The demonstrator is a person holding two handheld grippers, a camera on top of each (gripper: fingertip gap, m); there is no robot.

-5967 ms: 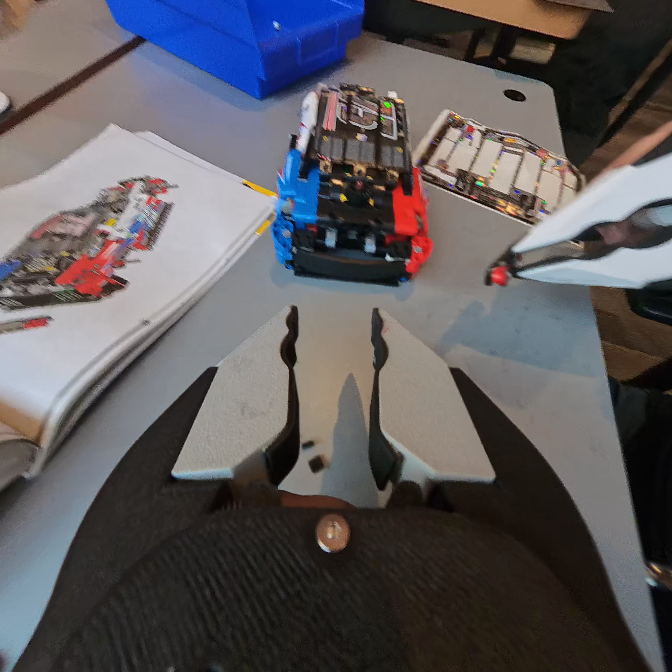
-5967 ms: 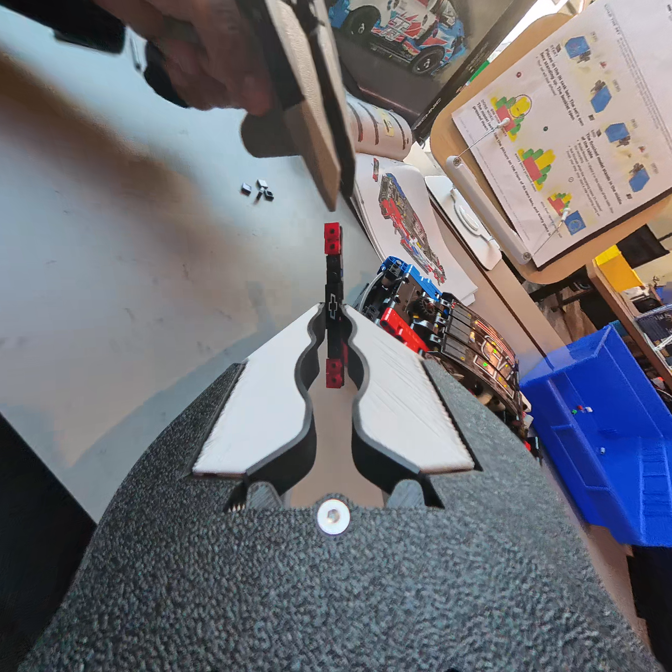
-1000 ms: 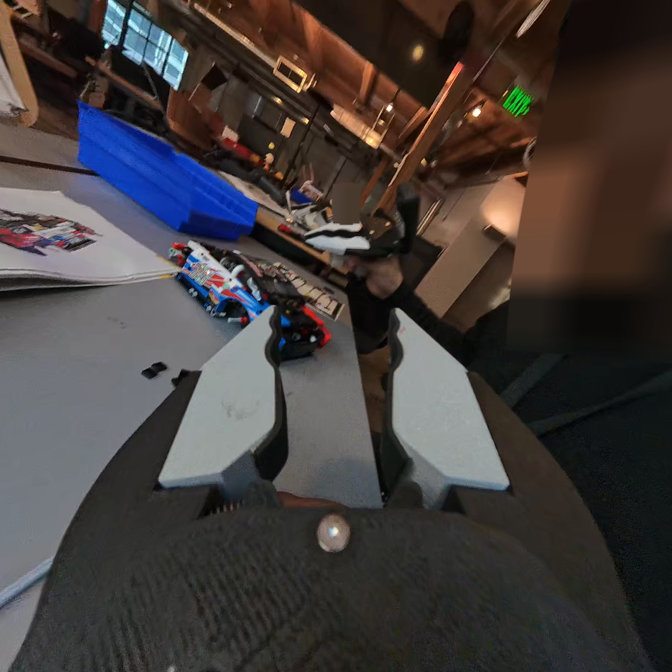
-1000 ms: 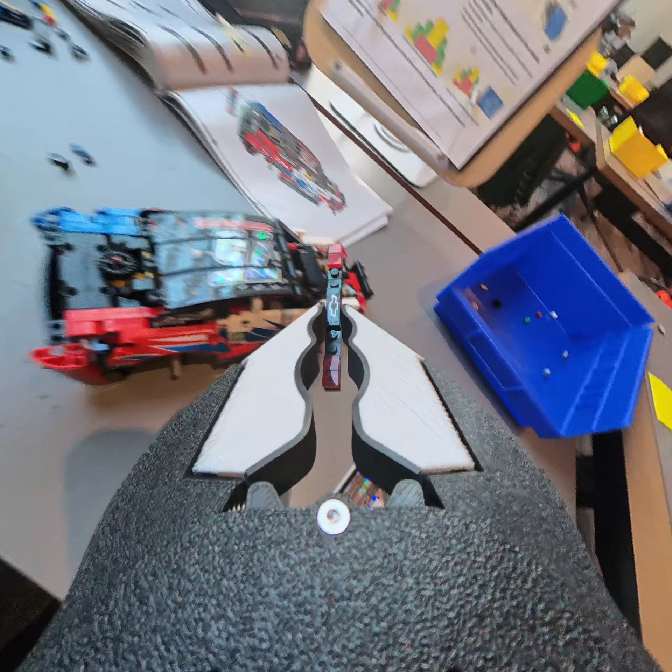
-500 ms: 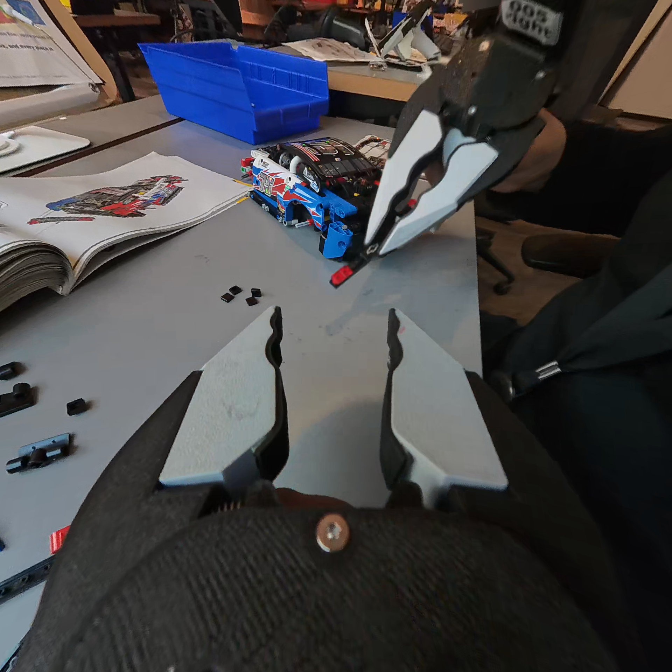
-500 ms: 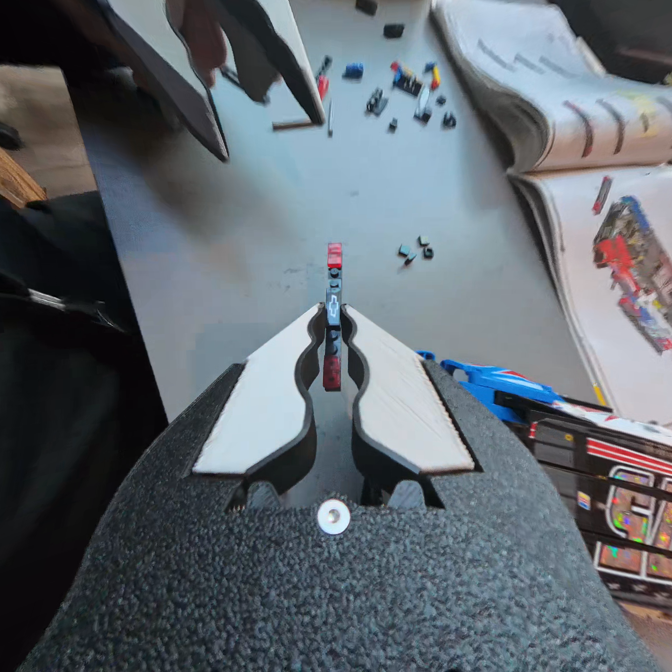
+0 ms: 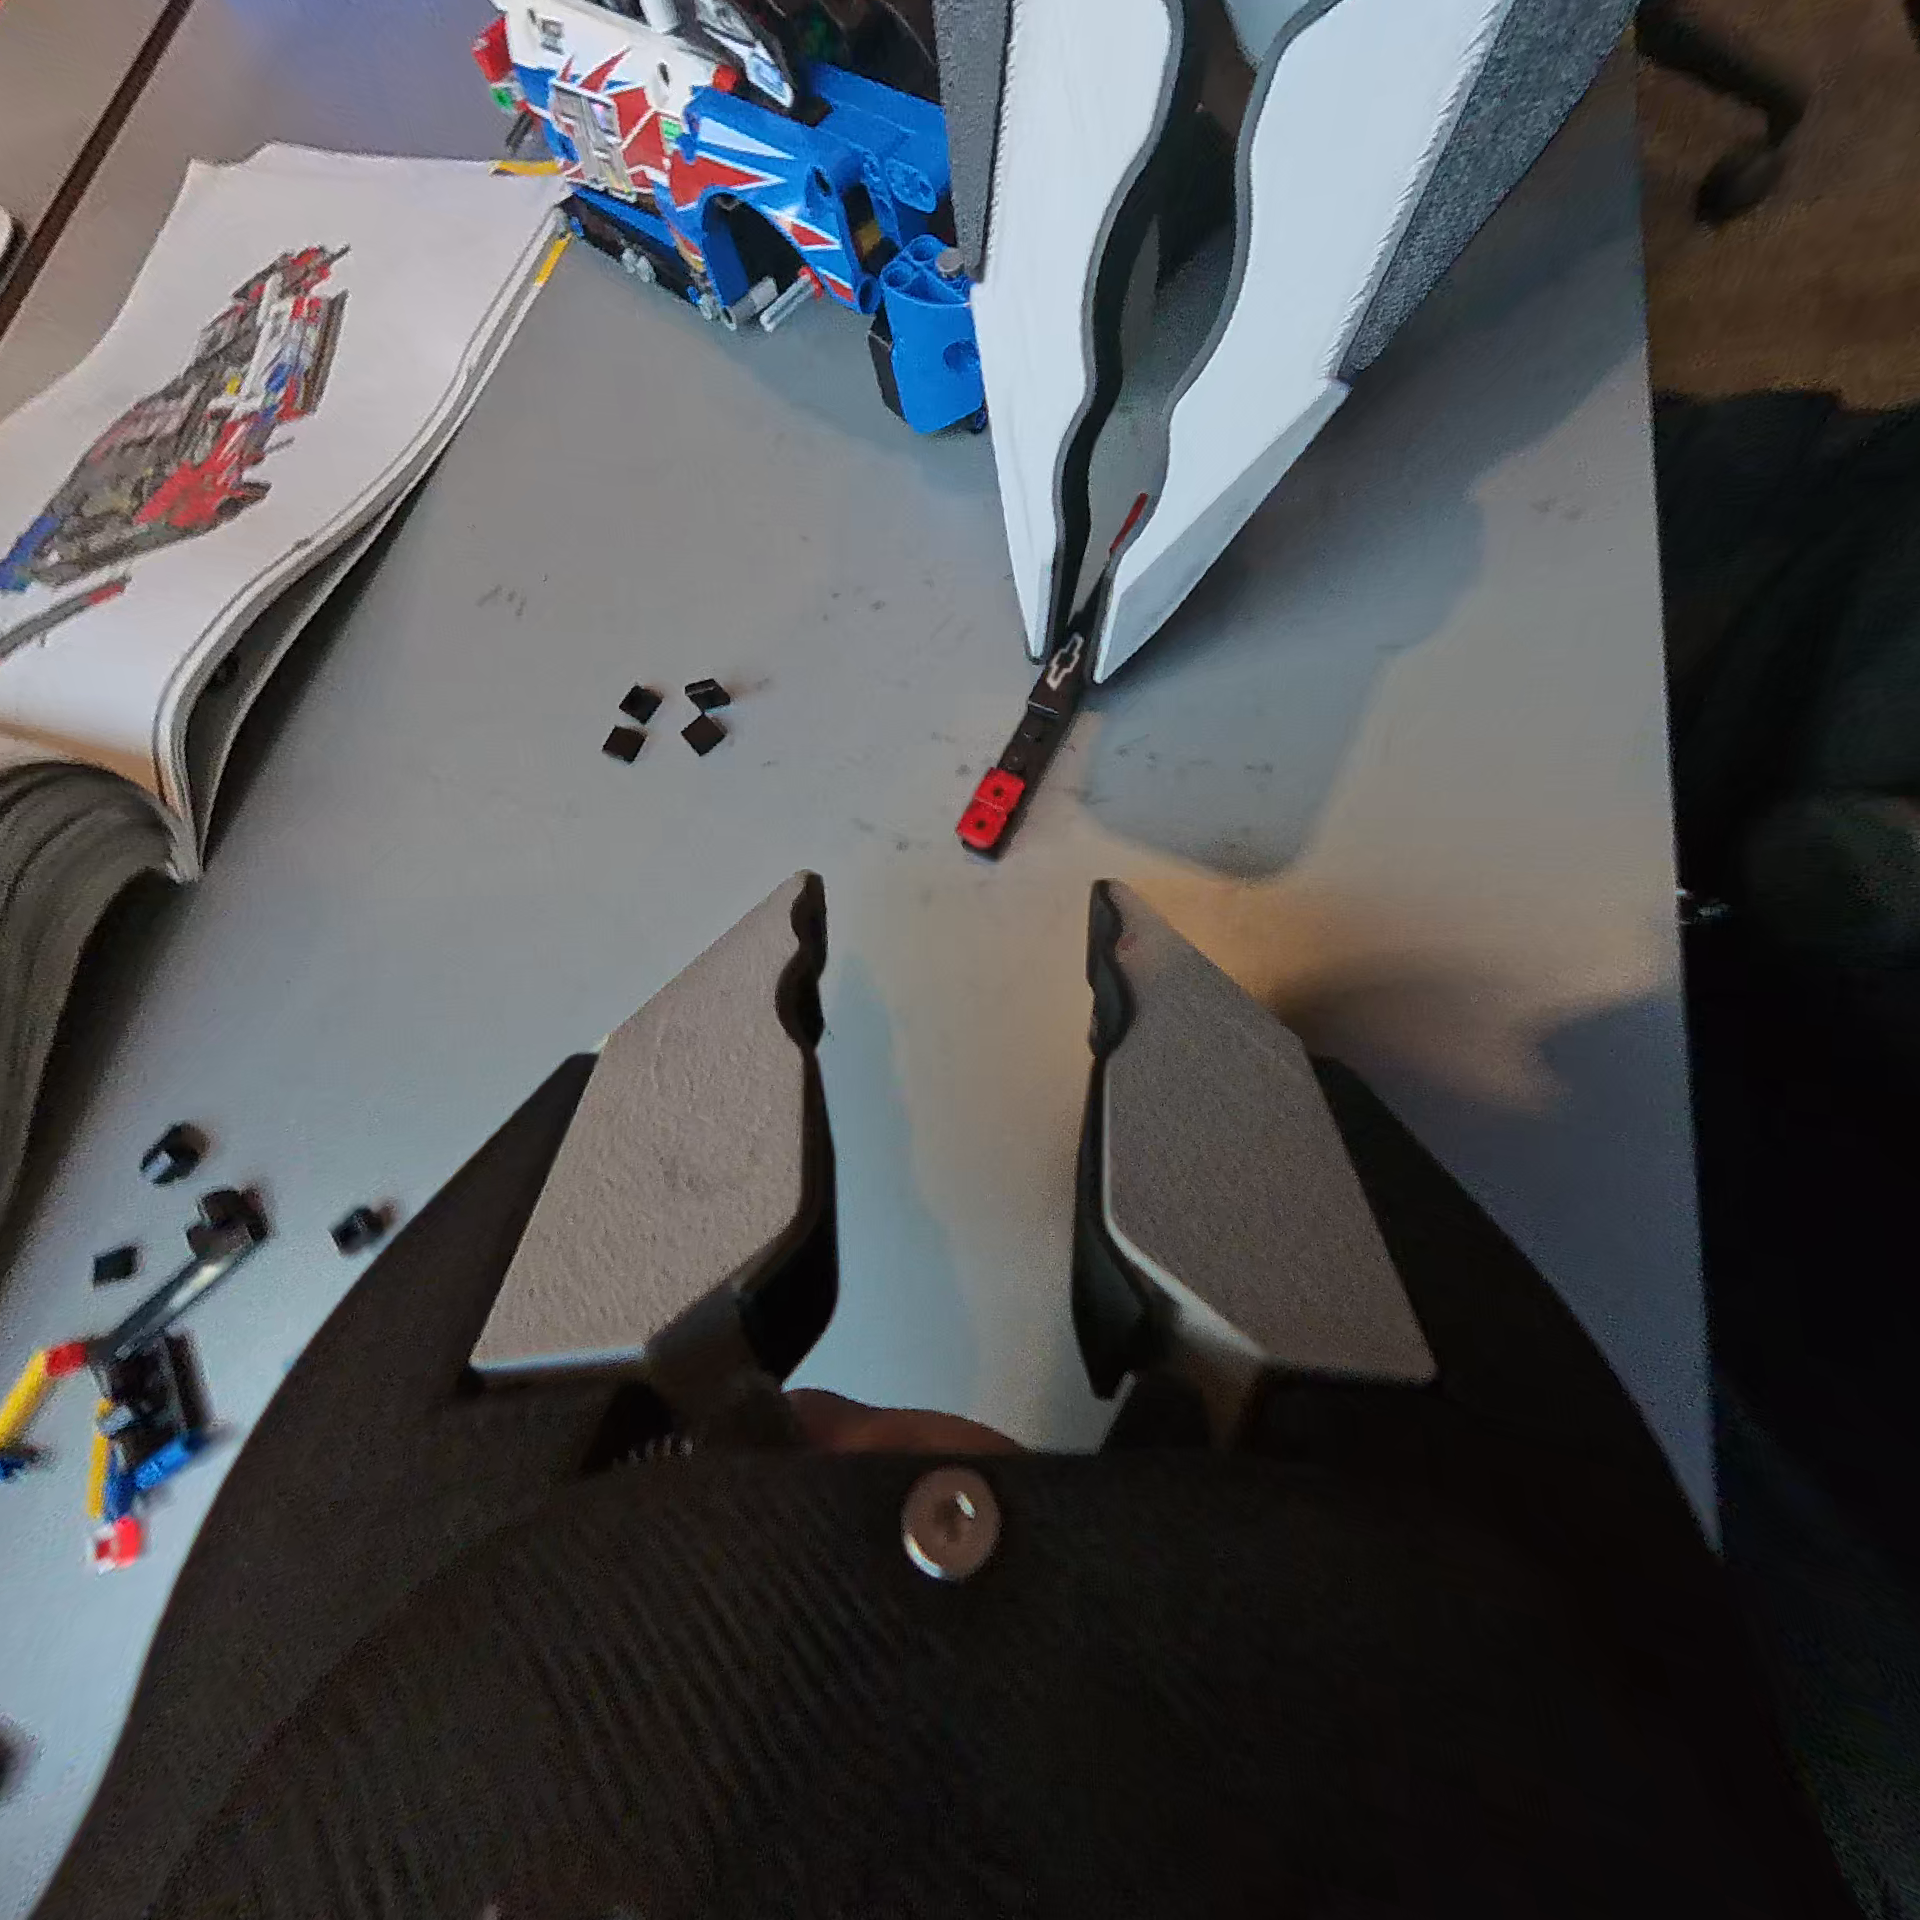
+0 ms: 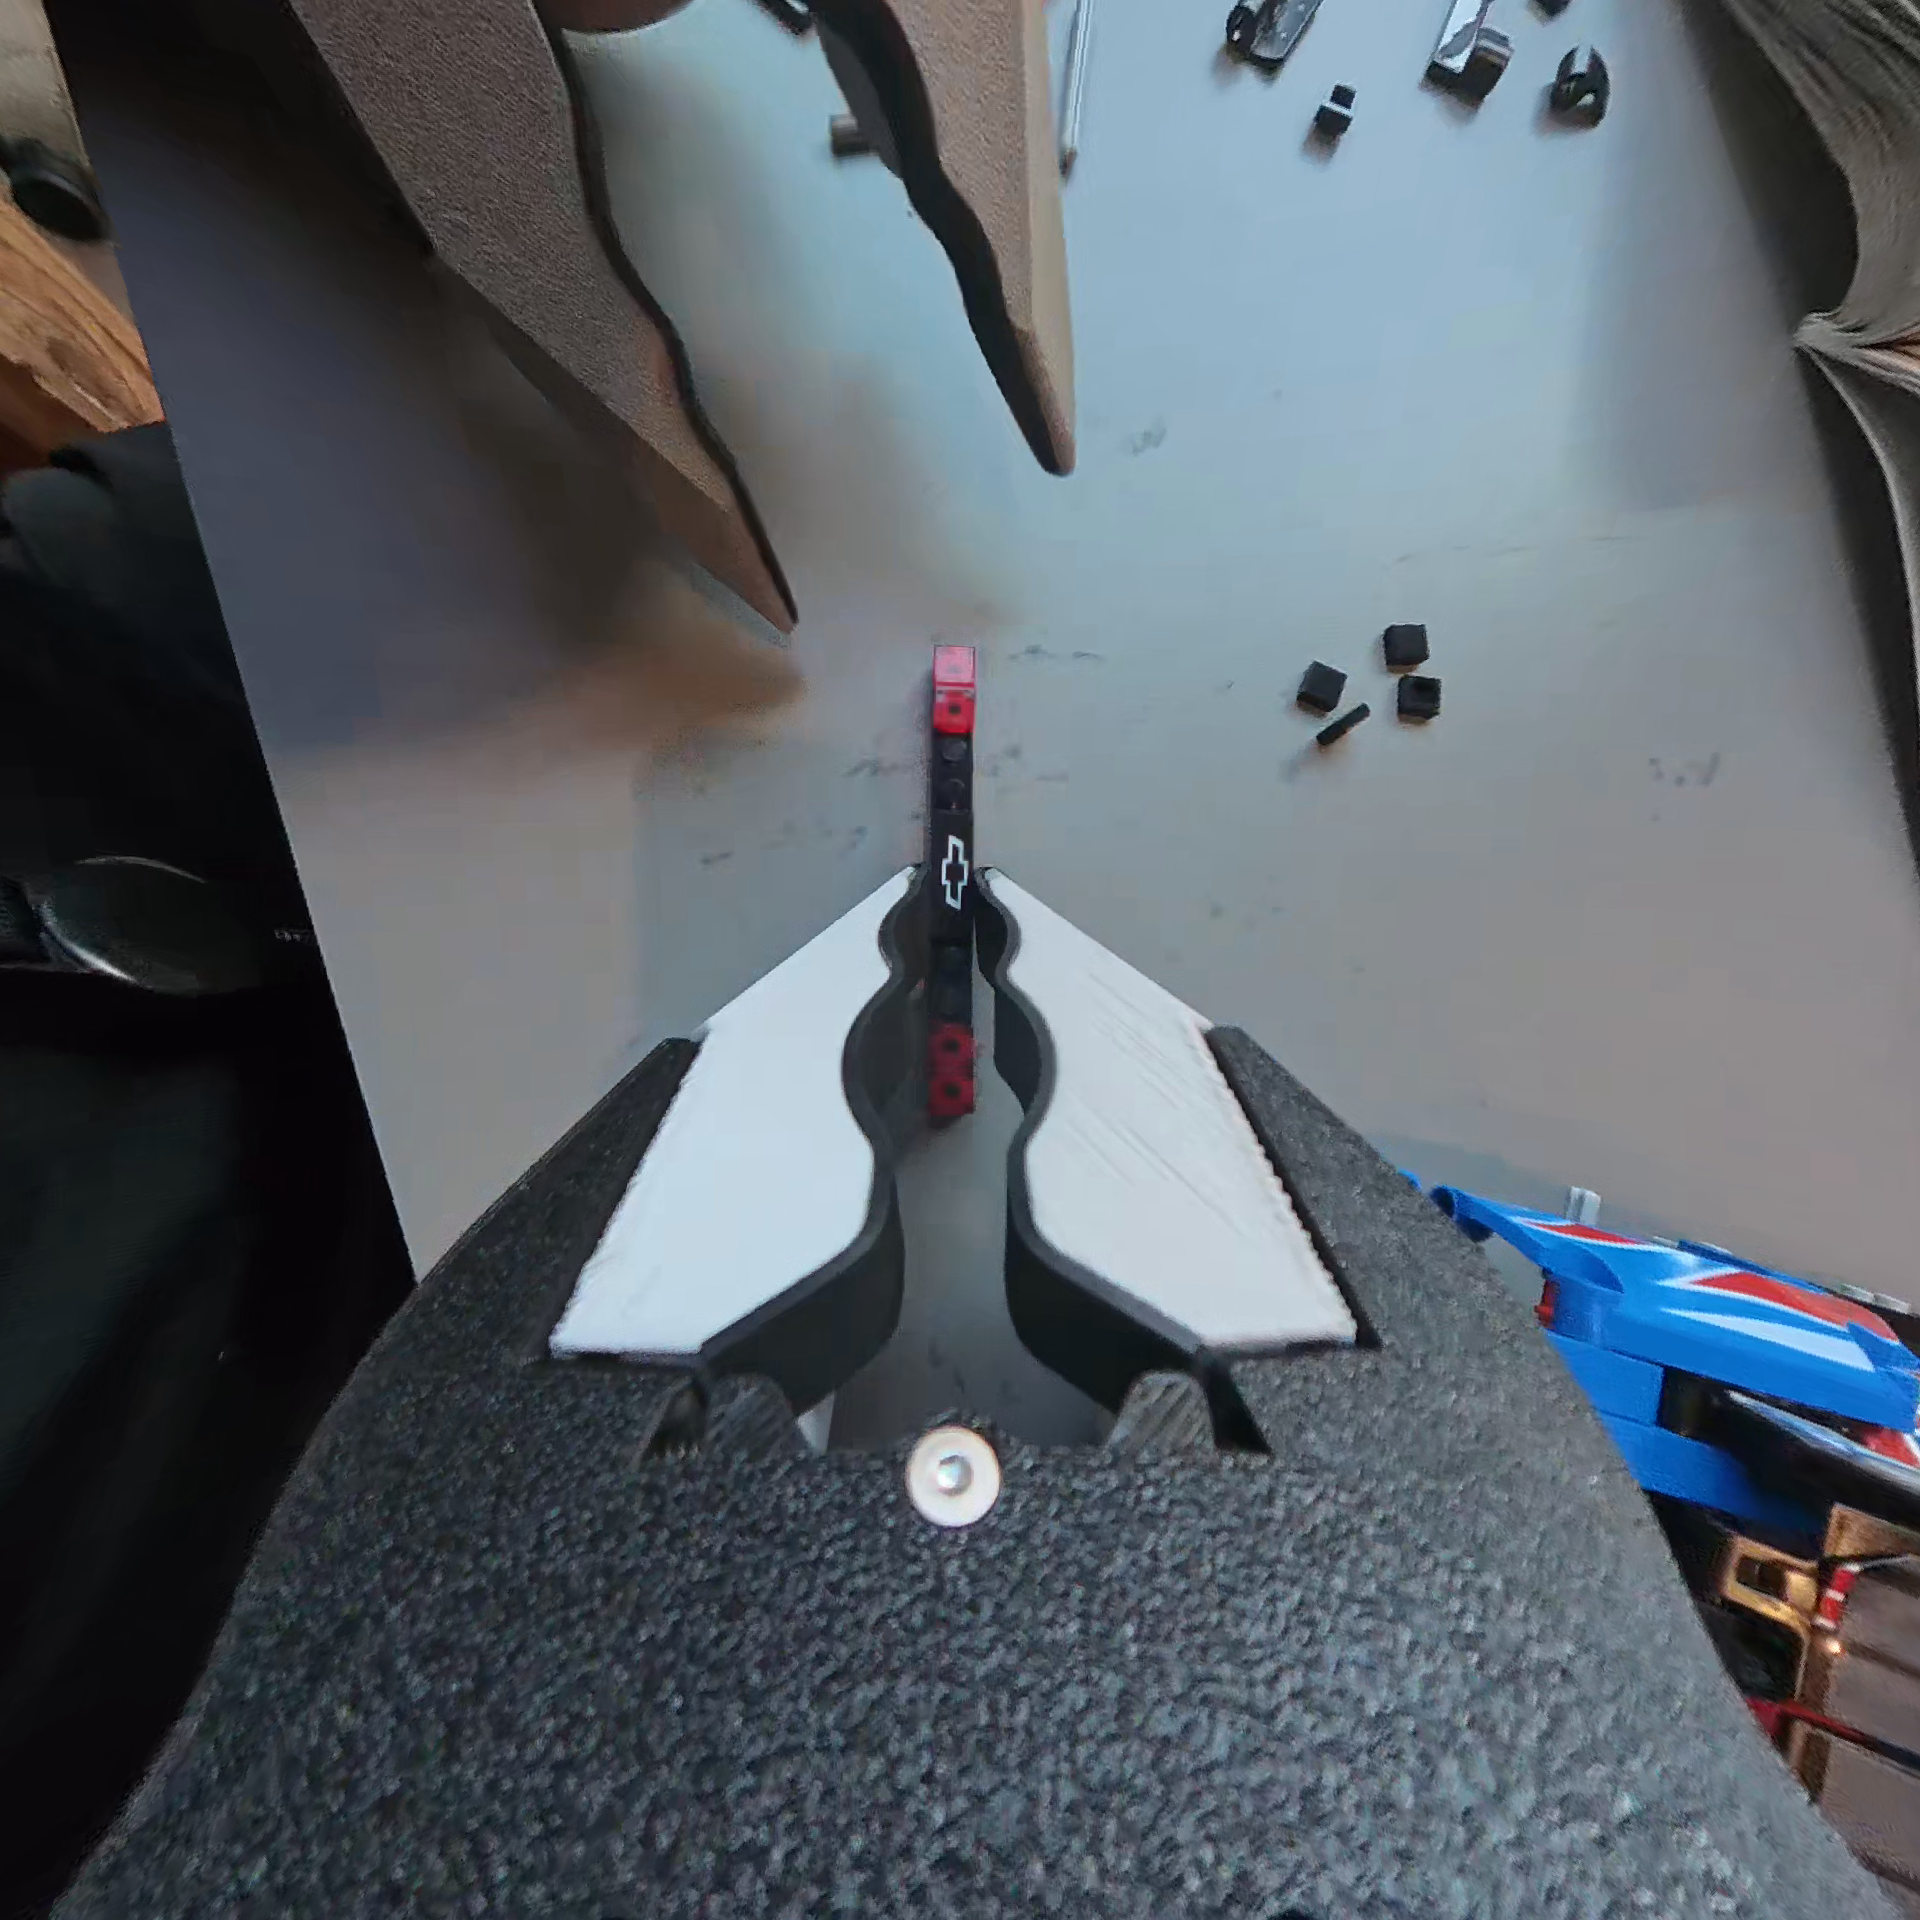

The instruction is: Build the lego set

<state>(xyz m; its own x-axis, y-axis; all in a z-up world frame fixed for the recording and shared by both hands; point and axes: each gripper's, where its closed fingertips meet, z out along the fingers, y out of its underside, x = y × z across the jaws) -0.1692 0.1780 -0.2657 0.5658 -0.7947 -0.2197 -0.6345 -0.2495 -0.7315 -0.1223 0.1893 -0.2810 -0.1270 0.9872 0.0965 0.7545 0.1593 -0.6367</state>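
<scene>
Two views. From the left wrist, the left hand-held gripper [image 7: 956, 914] hangs spread and empty over the desk [image 7: 623, 499], facing the black-and-red strip [image 7: 1023, 743] whose red tip touches the desk; the lego car [image 7: 748, 156] sits beyond. From the right wrist, the right hand-held gripper [image 8: 951, 883] pinches that strip mid-length. A clean handover likely means closing squarely on the free red end before releasing.

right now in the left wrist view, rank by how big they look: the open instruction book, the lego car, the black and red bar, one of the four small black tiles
1. instruction book
2. lego car, though cut off by the frame edge
3. black and red bar, in the right gripper
4. small black tile
</scene>
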